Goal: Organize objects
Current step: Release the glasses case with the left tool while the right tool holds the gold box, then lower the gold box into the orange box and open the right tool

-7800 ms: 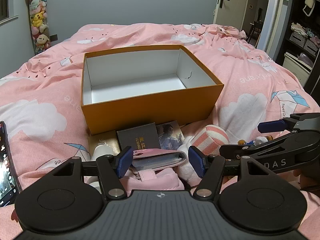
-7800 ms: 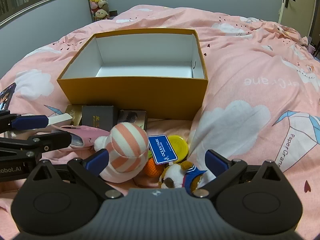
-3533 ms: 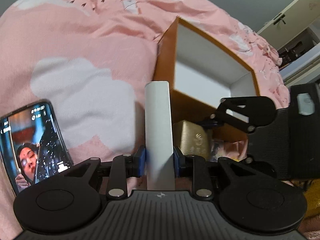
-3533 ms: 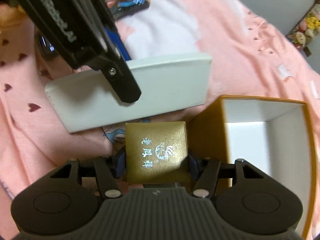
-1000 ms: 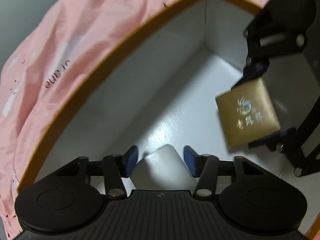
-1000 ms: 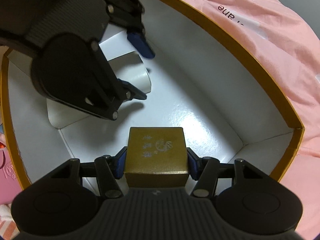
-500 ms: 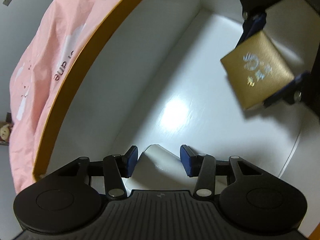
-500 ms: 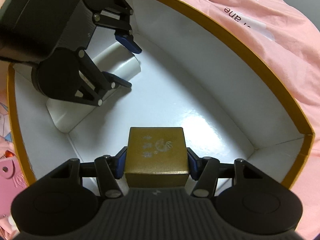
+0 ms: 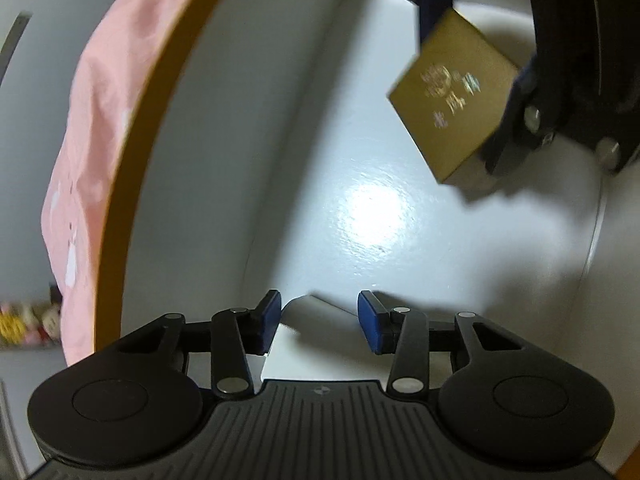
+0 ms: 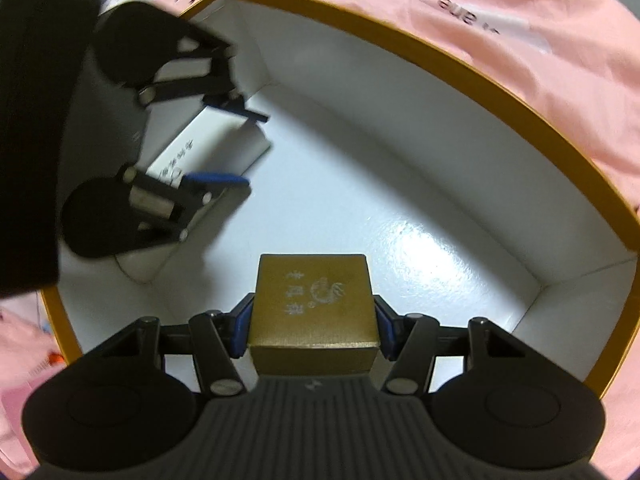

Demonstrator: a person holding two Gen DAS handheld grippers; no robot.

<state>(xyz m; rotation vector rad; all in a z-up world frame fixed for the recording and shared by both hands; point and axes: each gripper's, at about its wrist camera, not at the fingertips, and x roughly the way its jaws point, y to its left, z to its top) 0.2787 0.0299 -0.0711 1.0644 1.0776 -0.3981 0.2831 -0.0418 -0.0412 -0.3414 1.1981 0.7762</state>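
Grippers are both reaching down into the orange box [image 10: 472, 76], which is sitting on a pink bedspread [image 10: 500, 8]. The right gripper [image 10: 314, 322] is clamping a gold box [image 10: 314, 300] between its blue pads and holding it above the white floor of the orange box, near the middle. The left gripper [image 9: 319, 322] is straddling a white box [image 10: 216, 140] lying flat in a corner; its jaws have just been closing around it, and a sliver of space is showing beside the right pad [image 9: 370, 322], so it is not gripping. Soft toys [image 9: 28, 320] are showing blurred far off.
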